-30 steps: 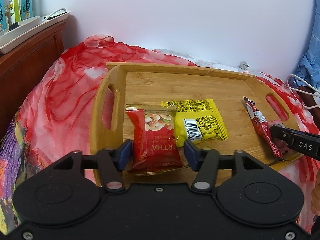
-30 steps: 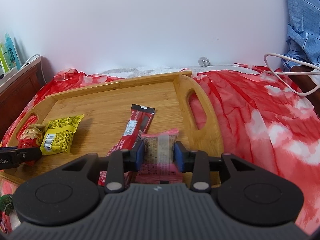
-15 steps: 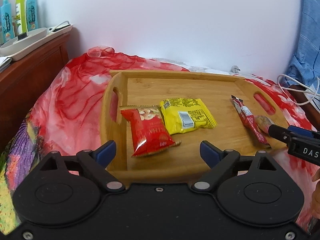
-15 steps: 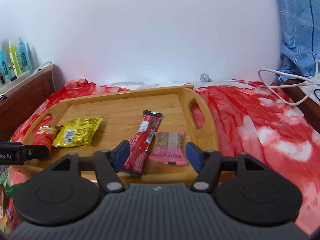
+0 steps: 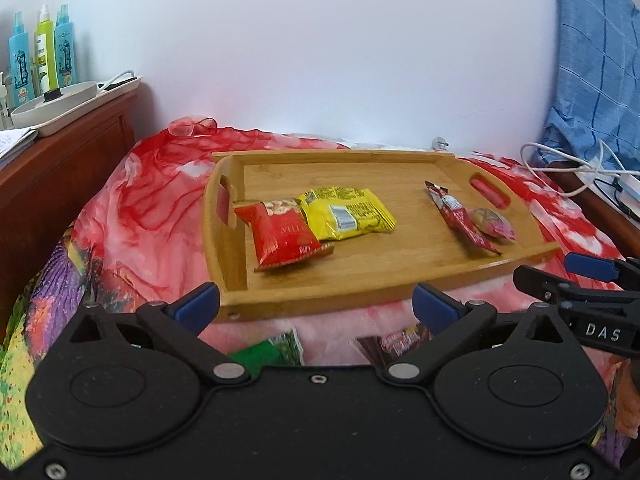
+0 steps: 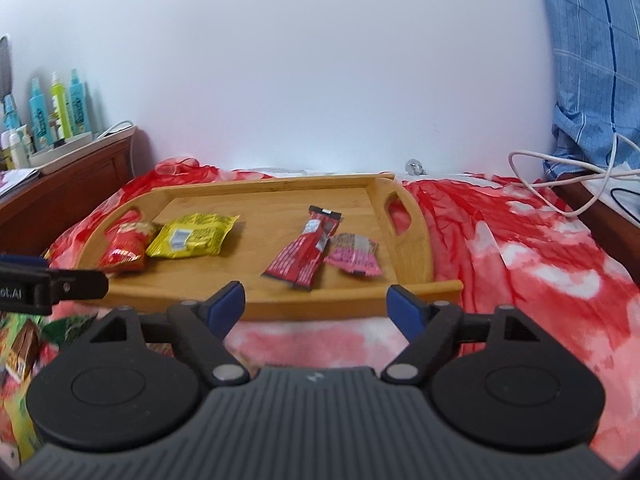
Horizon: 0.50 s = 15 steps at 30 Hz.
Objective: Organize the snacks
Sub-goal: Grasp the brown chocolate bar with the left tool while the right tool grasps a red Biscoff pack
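A wooden tray (image 5: pixel 400 176) (image 6: pixel 272 204) lies on a red cloth. On it lie a red nut packet (image 5: pixel 282 234) (image 6: pixel 124 244), a yellow packet (image 5: pixel 346 214) (image 6: pixel 194 236), a red bar (image 5: pixel 458 216) (image 6: pixel 306 248) and a pink-wrapped snack (image 5: pixel 492 224) (image 6: pixel 354 254). My left gripper (image 5: pixel 316 306) is open and empty, in front of the tray's near edge. My right gripper (image 6: pixel 316 308) is open and empty, also in front of the near edge. A green packet (image 5: pixel 268 352) and a dark packet (image 5: pixel 400 340) lie on the cloth below the left gripper.
A wooden cabinet (image 5: pixel 60 152) stands at the left with a white dish (image 5: pixel 56 100) and bottles (image 5: pixel 42 48). White cables (image 6: pixel 560 176) and a blue shirt (image 6: pixel 592 60) are at the right. More packets (image 6: pixel 20 352) lie at the lower left.
Both grippers let go of their snacks, opened wide and pulled back off the tray. The red nut packet and the pink-wrapped snack now lie on the tray.
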Each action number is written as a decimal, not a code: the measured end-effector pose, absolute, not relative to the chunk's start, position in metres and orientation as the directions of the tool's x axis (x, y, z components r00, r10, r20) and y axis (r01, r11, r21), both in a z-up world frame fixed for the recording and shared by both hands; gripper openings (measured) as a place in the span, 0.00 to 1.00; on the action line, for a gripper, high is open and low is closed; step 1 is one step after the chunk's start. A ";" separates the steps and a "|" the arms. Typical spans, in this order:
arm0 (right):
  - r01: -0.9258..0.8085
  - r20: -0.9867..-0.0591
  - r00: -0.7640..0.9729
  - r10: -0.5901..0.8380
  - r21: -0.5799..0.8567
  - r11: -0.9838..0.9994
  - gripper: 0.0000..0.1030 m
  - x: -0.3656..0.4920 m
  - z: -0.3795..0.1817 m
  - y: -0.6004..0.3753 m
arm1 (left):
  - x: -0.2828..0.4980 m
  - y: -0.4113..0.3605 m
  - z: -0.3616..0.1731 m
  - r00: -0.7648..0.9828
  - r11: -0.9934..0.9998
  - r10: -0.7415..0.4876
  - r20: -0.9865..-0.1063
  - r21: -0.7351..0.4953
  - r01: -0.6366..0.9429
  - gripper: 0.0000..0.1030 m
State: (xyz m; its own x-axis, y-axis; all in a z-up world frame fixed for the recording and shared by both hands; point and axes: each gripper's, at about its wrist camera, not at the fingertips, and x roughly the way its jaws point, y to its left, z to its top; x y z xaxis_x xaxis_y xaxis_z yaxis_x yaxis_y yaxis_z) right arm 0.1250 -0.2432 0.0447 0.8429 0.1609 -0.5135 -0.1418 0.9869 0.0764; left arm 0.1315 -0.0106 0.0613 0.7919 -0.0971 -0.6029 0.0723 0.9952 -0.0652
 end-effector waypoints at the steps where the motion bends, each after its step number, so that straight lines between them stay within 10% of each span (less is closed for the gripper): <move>1: -0.144 -0.511 0.845 0.157 0.066 0.987 0.86 0.121 0.043 -0.241 | 0.128 -0.010 0.060 0.793 0.995 -0.102 -0.601 -0.070 0.076 1.00; 15: -0.170 -0.490 0.862 0.133 -0.032 0.985 0.86 0.056 0.021 -0.224 | 0.088 0.008 0.035 0.803 0.993 -0.101 -0.587 -0.113 0.042 1.00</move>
